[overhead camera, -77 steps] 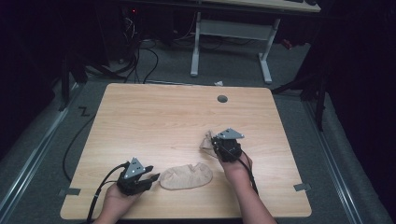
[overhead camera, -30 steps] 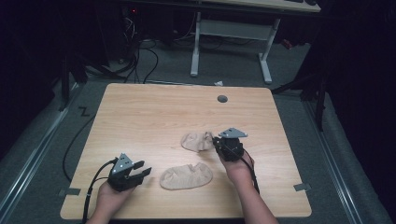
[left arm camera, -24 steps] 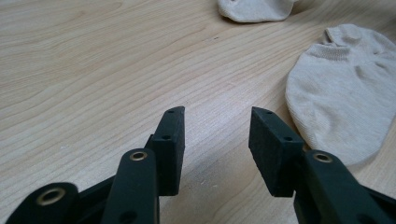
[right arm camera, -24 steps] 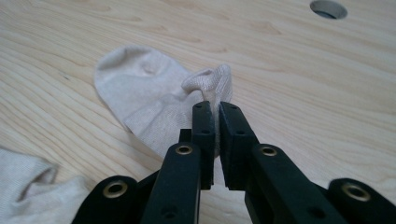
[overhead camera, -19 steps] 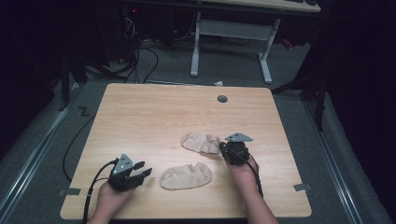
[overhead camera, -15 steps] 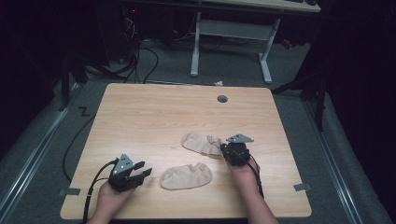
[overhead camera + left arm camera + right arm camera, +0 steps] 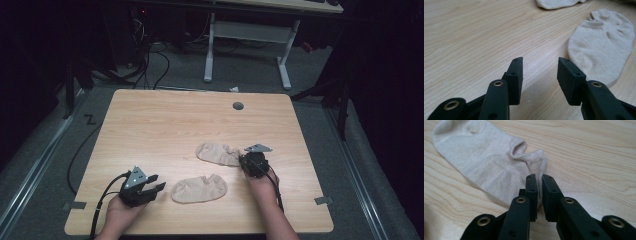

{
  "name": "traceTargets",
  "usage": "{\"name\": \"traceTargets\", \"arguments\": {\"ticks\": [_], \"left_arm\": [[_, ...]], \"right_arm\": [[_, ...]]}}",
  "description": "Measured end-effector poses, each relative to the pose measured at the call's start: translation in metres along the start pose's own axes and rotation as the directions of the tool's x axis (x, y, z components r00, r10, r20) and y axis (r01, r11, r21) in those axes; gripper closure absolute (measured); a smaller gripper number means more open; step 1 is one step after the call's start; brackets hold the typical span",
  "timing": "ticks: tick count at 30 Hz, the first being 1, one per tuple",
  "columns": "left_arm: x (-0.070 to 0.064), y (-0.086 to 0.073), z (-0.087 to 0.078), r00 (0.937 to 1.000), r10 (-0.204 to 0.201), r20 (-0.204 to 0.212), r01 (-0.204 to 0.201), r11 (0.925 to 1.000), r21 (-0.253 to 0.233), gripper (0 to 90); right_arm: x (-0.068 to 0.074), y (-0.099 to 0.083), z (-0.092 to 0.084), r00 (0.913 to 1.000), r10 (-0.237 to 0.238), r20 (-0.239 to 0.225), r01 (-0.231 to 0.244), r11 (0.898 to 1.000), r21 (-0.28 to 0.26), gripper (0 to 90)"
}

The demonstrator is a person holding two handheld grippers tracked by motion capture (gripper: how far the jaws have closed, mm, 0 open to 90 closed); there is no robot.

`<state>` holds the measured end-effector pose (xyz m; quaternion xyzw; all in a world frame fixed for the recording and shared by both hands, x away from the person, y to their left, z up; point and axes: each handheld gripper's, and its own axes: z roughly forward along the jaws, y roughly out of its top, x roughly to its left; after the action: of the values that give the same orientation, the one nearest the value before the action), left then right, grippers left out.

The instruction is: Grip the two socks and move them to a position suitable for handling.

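right gripper [image 7: 246,163] low on the table [image 7: 165,120], jaws nearly together with the cuff edge of the far sock [image 7: 218,153] between them; they've just been easing apart, narrow gap visible, cloth still touches the left pad, can't tell if it's still pinched. rest of that sock lies flat ahead-left of the jaws. left gripper [image 7: 154,186] released, jaws apart over bare wood, nothing between. near sock [image 7: 199,189] flat just right of its tips, not touching
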<state>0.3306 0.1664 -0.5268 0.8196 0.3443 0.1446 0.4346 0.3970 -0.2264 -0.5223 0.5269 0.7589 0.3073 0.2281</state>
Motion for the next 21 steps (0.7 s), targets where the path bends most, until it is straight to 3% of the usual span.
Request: {"name": "traceTargets", "arguments": {"ticks": [4, 8, 15, 21], "left_arm": [[-0.004, -0.001, 0.003, 0.9998, 0.021, -0.002, -0.021, 0.9997, 0.015, 56.5], [-0.003, -0.001, 0.003, 0.9997, 0.022, -0.012, -0.022, 0.9996, 0.015, 56.5], [0.000, -0.003, 0.002, 0.9986, 0.020, -0.049, -0.019, 0.9997, 0.016, 54.5], [0.001, -0.003, 0.003, 0.9976, 0.010, -0.069, -0.009, 1.0000, 0.003, 51.1]], "right_arm": [[-0.003, 0.002, 0.003, 0.9998, 0.016, 0.014, -0.016, 1.000, -0.002, 71.7], [-0.001, 0.006, 0.000, 0.9997, 0.020, 0.014, -0.019, 0.999, -0.033, 68.6], [0.003, 0.007, -0.008, 0.9995, -0.019, 0.026, 0.021, 0.998, -0.064, 61.6], [0.007, 0.011, -0.015, 0.9987, -0.040, 0.032, 0.045, 0.988, -0.150, 59.3]]}}
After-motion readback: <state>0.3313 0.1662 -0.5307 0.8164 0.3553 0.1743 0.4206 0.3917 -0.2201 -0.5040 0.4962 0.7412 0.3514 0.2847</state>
